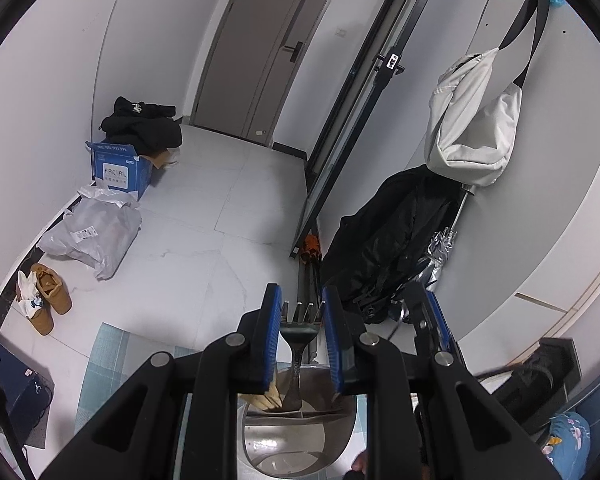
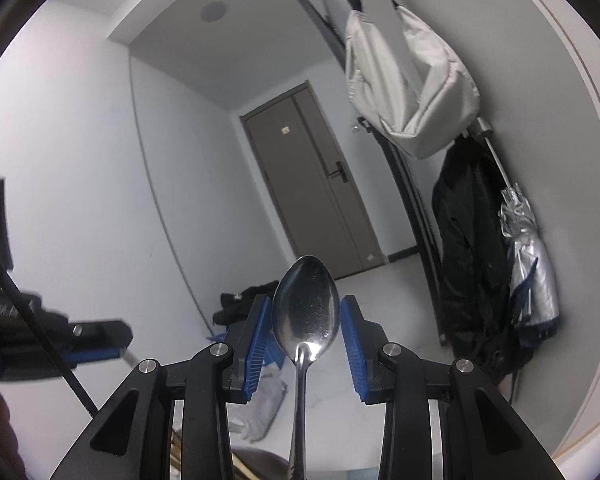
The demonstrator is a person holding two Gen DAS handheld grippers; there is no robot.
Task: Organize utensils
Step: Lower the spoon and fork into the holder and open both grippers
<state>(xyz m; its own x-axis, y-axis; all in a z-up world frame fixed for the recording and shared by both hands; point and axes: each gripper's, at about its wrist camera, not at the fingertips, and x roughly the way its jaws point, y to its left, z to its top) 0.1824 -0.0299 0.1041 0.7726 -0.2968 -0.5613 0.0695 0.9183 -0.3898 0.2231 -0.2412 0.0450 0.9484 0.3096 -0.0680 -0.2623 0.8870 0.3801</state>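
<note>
Steel fork [image 1: 299, 330] stands tines-up between the left gripper's [image 1: 300, 312] blue pads, clenched; its handle end sinks into a metal holder [image 1: 300, 436], partly hidden by the jaws. Spoon [image 2: 306, 308] stands between the right gripper's [image 2: 306, 320] pads; contact unclear, handle cut off below.

On the open blue cardboard box [image 1: 122, 170] standing on the white tiled floor, a pale panel carries the word "FACIAL" in capitals; the white characters along its top rim are too small to make out. The printed label on the grey plastic mailing bag [image 1: 94, 232] is unreadable.
</note>
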